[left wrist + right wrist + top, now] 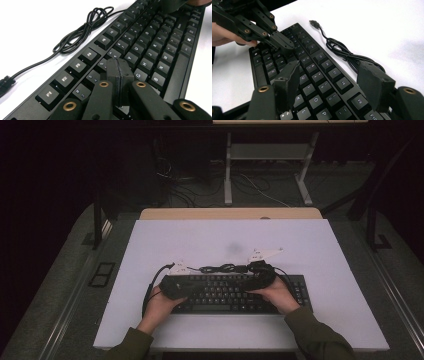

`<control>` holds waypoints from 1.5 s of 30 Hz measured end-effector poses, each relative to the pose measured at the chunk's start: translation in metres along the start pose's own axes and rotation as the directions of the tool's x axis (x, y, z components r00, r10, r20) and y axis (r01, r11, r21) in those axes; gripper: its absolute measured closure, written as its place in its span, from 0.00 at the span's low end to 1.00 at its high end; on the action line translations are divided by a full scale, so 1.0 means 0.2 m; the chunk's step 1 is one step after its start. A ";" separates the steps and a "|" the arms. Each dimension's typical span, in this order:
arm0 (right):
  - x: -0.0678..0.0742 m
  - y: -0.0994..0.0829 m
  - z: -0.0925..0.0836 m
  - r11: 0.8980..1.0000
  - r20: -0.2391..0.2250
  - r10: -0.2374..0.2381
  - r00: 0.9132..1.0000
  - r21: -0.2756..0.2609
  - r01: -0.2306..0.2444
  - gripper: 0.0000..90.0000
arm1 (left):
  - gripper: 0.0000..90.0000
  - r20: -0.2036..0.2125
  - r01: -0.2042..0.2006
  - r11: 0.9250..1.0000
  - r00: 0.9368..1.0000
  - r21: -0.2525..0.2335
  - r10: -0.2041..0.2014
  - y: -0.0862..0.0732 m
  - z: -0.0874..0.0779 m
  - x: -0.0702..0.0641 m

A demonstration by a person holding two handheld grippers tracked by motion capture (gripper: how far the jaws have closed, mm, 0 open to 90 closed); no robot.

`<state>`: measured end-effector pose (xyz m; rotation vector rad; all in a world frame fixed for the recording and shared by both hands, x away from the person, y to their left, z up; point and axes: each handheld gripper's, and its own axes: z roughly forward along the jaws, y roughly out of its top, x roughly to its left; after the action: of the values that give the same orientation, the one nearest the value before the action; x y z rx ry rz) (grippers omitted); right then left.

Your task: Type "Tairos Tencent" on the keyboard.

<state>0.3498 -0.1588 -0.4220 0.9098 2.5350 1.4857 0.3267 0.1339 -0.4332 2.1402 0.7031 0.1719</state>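
Observation:
A black keyboard (225,296) lies near the front of the white table (225,240). Its cable (220,268) is bundled just behind it. In the left gripper view my left gripper (119,65) is shut with nothing between its jaws, its tip down among the keys (150,37) near the number row, with the cable (82,32) off to the left. My right gripper (329,77) hangs open over the keyboard (312,67), jaws wide apart and gripping nothing. The left gripper's fingers (283,43) rest on the keys farther along. The cable (347,56) ends in a loose USB plug (313,23).
Both hands hold the grippers (172,287) (260,277) over the keyboard's two ends. White table surface stretches beyond the keyboard to a wooden edge (230,213). Past it a desk frame (265,155) and floor cables (180,185) stand in the dark.

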 end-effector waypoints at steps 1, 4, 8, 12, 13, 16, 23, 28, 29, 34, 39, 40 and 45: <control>0.00 0.00 0.00 1.000 0.000 0.001 1.000 0.000 -0.001 0.38 | 0.99 -0.001 -0.002 1.000 1.000 -0.003 0.002 0.00 0.00 0.00; 0.00 0.00 0.00 1.000 0.002 0.004 1.000 0.000 -0.004 0.38 | 0.96 0.004 0.005 1.000 1.000 -0.012 -0.005 0.00 -0.01 0.00; 0.00 0.00 0.00 1.000 0.002 0.006 1.000 0.000 -0.006 0.38 | 0.90 0.006 0.009 1.000 1.000 -0.017 -0.009 0.00 -0.03 -0.01; 0.00 0.00 -0.01 1.000 0.001 0.007 1.000 0.000 -0.007 0.38 | 0.82 0.002 0.017 1.000 1.000 -0.026 -0.017 -0.01 -0.04 0.00; 0.00 0.00 -0.01 1.000 0.002 0.007 1.000 0.000 -0.007 0.38 | 0.79 0.002 0.019 0.999 1.000 -0.030 -0.019 -0.01 -0.05 -0.01; 0.00 0.00 -0.01 1.000 0.002 0.001 1.000 0.001 -0.001 0.39 | 0.72 0.001 0.026 0.999 1.000 -0.035 -0.026 -0.02 -0.06 0.00; 0.00 -0.01 -0.02 1.000 -0.001 0.006 1.000 0.008 -0.006 0.42 | 0.55 -0.002 0.023 0.999 1.000 -0.040 -0.023 -0.04 -0.08 -0.01; 0.00 -0.01 -0.02 1.000 -0.003 0.001 1.000 0.018 -0.001 0.48 | 0.43 -0.009 0.011 0.999 1.000 -0.045 -0.011 -0.04 -0.08 -0.01; 0.00 -0.02 -0.02 1.000 -0.004 0.000 1.000 0.022 0.000 0.49 | 0.42 -0.009 0.009 0.999 1.000 -0.049 -0.009 -0.05 -0.08 -0.01; 0.01 -0.02 -0.02 0.999 -0.004 -0.017 1.000 0.043 0.018 0.59 | 0.34 -0.015 0.015 0.999 1.000 -0.052 -0.015 -0.06 -0.08 -0.01; 0.01 -0.03 -0.02 0.998 -0.014 -0.029 0.999 0.063 0.030 0.71 | 0.31 -0.015 0.017 0.998 1.000 -0.054 -0.017 -0.06 -0.09 -0.01; 0.02 -0.03 -0.02 0.997 -0.017 -0.032 0.999 0.068 0.033 0.74 | 0.30 -0.016 0.020 0.998 1.000 -0.056 -0.021 -0.06 -0.09 -0.01; 0.03 -0.04 -0.01 0.995 -0.019 -0.051 0.999 0.087 0.052 0.87 | 0.28 -0.016 0.023 0.998 1.000 -0.057 -0.024 -0.07 -0.09 -0.01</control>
<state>0.3412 -0.1596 -0.4256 0.8391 2.6325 1.3842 0.3134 0.1517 -0.4322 2.0771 0.7249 0.1952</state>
